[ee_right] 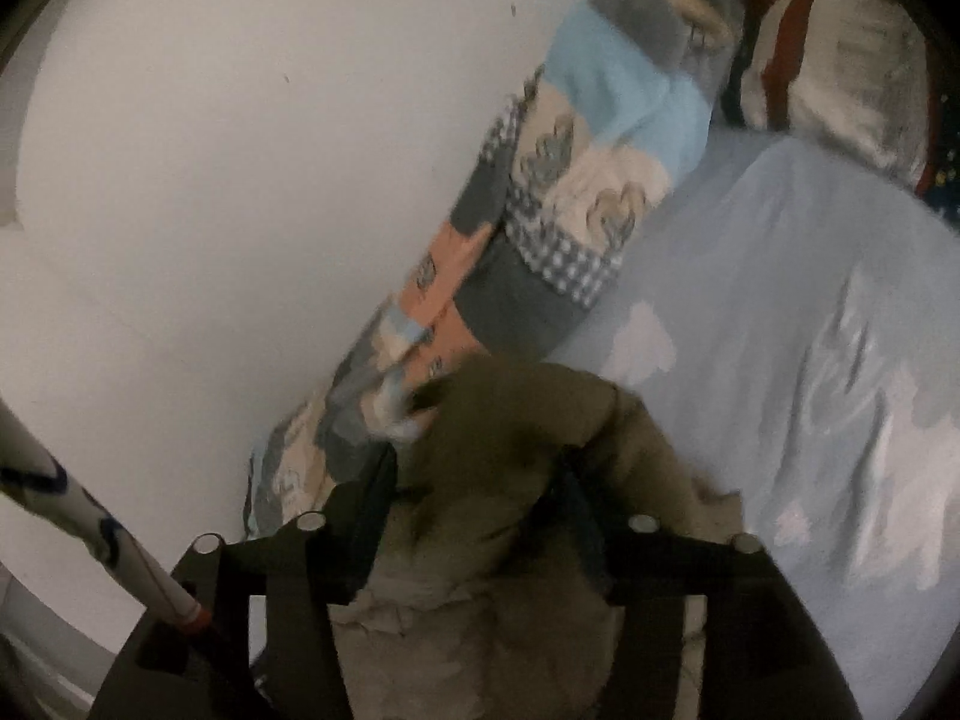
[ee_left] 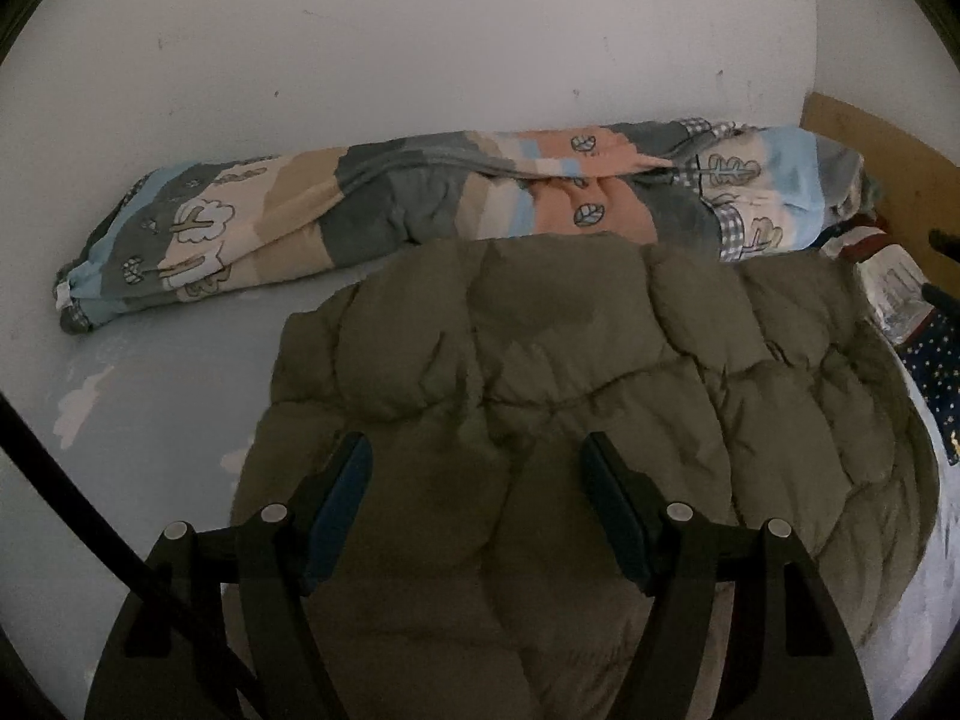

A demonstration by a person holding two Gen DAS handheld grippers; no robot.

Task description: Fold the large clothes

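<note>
An olive-green puffer jacket (ee_left: pixel 570 348) lies folded in a thick bundle on the bed sheet. My left gripper (ee_left: pixel 474 450) hovers just over its near part, jaws wide apart and nothing pinched between the blue pads (ee_left: pixel 342 498). In the blurred right wrist view, a bunched fold of the same jacket (ee_right: pixel 510 420) bulges up between the fingers of my right gripper (ee_right: pixel 477 471). Those jaws stand apart and do not look clamped on the cloth. The jacket's lower part is hidden under both grippers.
A rolled patchwork quilt (ee_left: pixel 420 192) lies along the white wall (ee_left: pixel 420 30) behind the jacket. The light-blue sheet (ee_right: pixel 780 330) with white clouds spreads to the right. Pillows and bags (ee_right: pixel 840 60) sit by a wooden headboard (ee_left: pixel 888 168). A dark cable (ee_left: pixel 90 510) crosses the lower left.
</note>
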